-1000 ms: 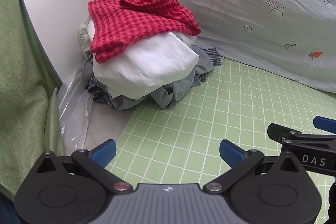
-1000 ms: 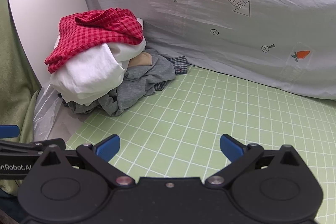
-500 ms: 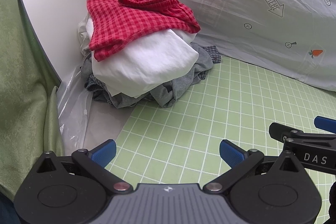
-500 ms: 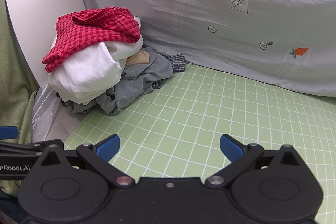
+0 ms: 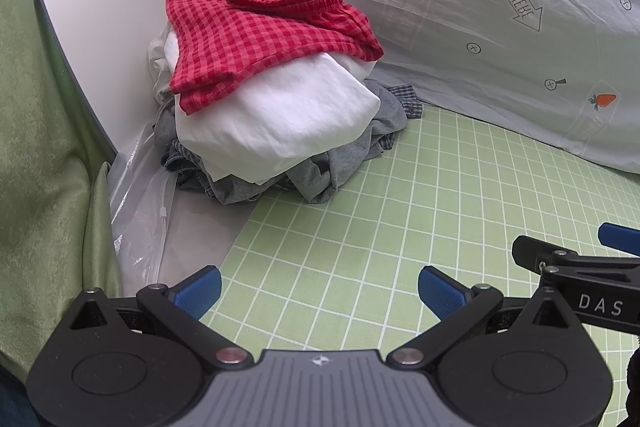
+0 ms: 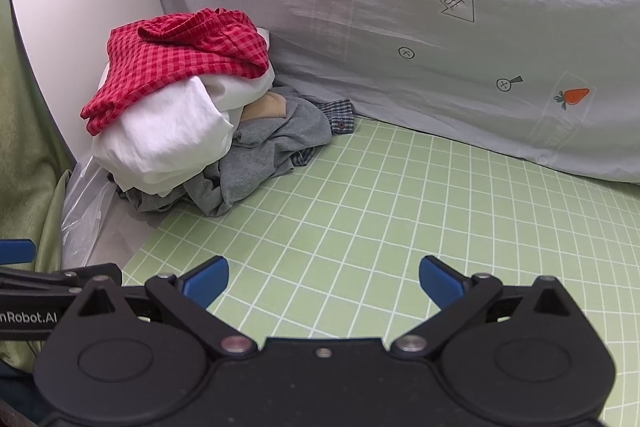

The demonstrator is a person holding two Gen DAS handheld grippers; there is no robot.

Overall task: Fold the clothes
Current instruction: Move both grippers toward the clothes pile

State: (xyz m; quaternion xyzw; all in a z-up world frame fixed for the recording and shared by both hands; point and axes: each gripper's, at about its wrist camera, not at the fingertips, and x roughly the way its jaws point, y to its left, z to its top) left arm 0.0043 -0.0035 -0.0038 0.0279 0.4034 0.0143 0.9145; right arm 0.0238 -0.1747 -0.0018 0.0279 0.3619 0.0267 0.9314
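Blue fingertips (image 5: 198,289) of the left gripper (image 5: 318,287) are standing wide apart with nothing between them, hovering over the green grid mat (image 5: 400,227); the right gripper (image 6: 323,279) is likewise spread and released, its blue pads (image 6: 440,281) holding nothing above the same mat. Both tools are sitting side by side, each one showing at the edge of the other's view. Beyond the spread jaws, the mat is lying bare up to the clothes pile (image 5: 272,115), which is resting well apart from both grippers at the mat's far left corner, partly on the mat and partly off its edge. At the top of that heap a red checked garment (image 5: 256,43) is draping over a bulky white garment (image 5: 280,119), and under these a grey garment (image 6: 272,151) is spilling forward onto the grid, with a small piece of dark plaid cloth (image 6: 340,115) poking out on the right. Clear plastic film (image 5: 140,195) is lying crumpled just left of the pile. Behind the heap a white panel (image 5: 108,7) is standing upright, and a grey sheet printed with carrots (image 6: 440,47) is hanging along the back of the mat. Green fabric (image 5: 36,147) is filling the far left of both views.
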